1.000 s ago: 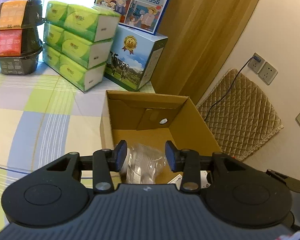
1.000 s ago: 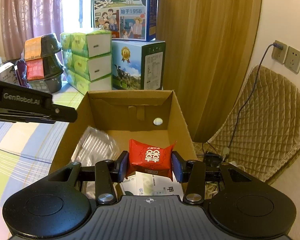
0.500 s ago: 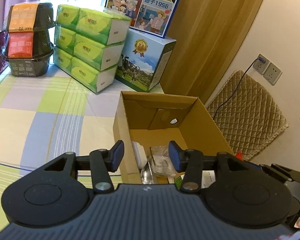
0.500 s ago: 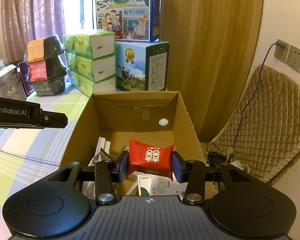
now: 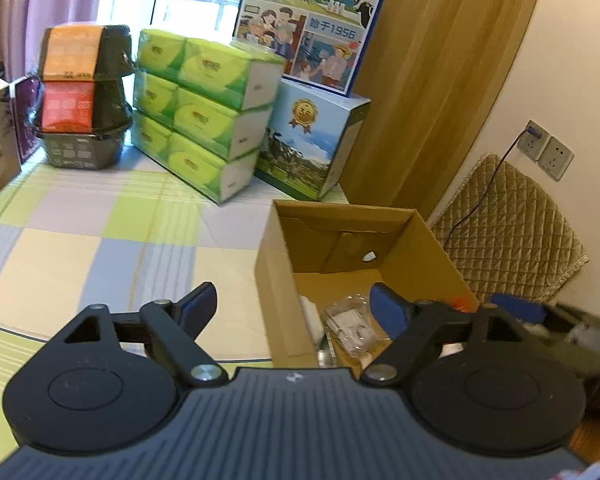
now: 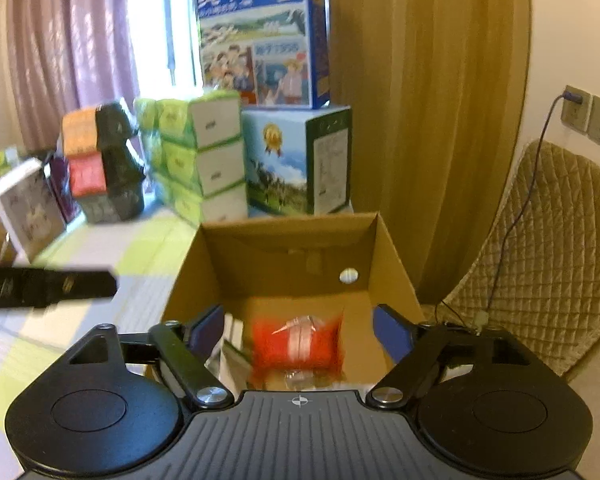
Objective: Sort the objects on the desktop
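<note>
Brown cardboard box (image 6: 388, 256); red packet (image 6: 298, 344); checked pastel tablecloth (image 5: 100, 232)

I see daylight through a window (image 5: 188, 12) behind a mauve curtain (image 5: 48, 4), and beside it a tall wood-grain panel (image 5: 440, 80). The cream wall (image 5: 572, 60) on the right carries two sockets (image 5: 544, 148), one with a cable plugged in. A quilted beige cushion (image 5: 512, 232) leans below them
</note>
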The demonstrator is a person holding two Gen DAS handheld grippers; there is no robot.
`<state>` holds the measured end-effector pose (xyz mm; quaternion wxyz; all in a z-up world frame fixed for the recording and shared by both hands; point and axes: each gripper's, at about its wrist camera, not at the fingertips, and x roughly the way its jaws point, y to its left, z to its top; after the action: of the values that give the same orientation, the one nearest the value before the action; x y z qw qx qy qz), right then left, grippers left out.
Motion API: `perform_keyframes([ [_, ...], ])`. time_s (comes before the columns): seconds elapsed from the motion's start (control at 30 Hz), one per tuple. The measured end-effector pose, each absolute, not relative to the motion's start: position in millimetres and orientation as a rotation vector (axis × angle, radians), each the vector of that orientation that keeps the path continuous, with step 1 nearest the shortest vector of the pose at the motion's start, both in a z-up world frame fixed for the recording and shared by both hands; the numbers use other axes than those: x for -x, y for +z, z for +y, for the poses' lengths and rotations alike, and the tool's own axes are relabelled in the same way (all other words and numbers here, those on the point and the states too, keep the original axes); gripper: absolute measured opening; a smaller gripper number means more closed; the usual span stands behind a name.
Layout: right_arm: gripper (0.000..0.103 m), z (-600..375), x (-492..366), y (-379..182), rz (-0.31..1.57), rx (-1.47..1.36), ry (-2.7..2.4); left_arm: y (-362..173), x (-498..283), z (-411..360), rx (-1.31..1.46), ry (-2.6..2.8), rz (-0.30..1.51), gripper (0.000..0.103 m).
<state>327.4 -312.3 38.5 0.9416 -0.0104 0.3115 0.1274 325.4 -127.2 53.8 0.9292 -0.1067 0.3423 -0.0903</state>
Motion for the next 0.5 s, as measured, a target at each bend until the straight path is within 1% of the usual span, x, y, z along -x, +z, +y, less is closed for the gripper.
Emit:
perform_keyframes([
  [0.13, 0.079, -316, -327, 44, 0.626, 0.017, 0.246, 53, -316, -117, 0.217, -0.161, 0.691, 0.092],
  [0.2, 0.08, -319, -323, 44, 0.631, 0.018, 0.239, 52, -310, -115, 0.21, -0.16, 0.69, 0.093],
  [0.27, 0.083, -323, -317, 45, 0.637, 0.017, 0.226, 52, -302, -113, 0.202, -0.153, 0.682, 0.096],
  [0.33, 0.089, -327, -309, 47, 0.641, 0.01, 0.22, 54, -291, -113, 0.198, -0.143, 0.672, 0.101],
  [0.5, 0.098, -335, -280, 57, 0.659, 0.016, 0.212, 61, -263, -112, 0.196, -0.143, 0.676, 0.101],
])
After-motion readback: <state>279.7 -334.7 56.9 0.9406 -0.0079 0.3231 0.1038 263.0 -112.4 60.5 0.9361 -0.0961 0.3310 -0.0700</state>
